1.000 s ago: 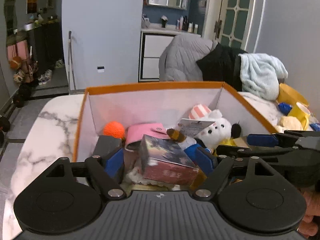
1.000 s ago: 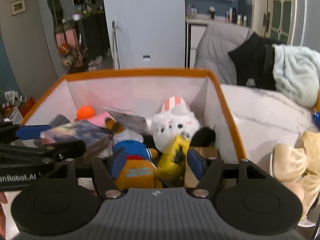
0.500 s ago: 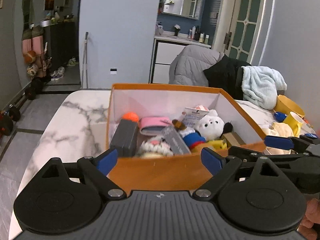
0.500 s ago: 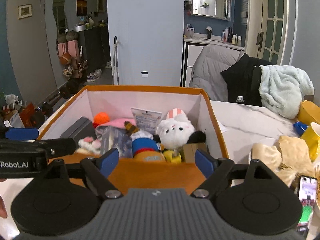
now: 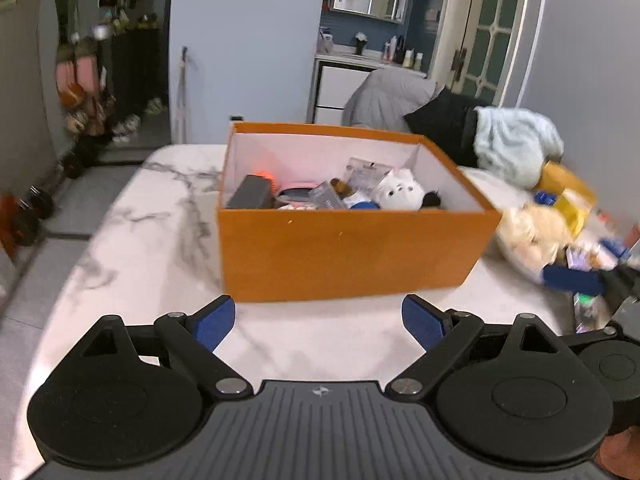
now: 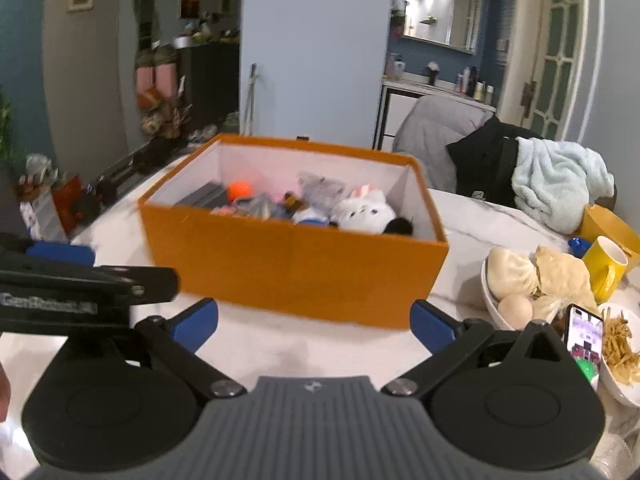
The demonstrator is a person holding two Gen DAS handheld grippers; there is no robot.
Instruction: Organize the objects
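Hovering empty and spread wide before the orange box [image 5: 348, 252], the left gripper [image 5: 318, 322] risks little. The right gripper [image 6: 314, 326] — jaws opening, nothing between them — sits near the food bowl [image 6: 490, 304] and phone [image 6: 585, 334]; a sideways sweep could knock either.

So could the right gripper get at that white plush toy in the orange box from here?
Probably yes: the white plush toy lies on top in the open-topped orange box, and the right gripper, fingers opening, holds nothing. It would have to clear the near wall.
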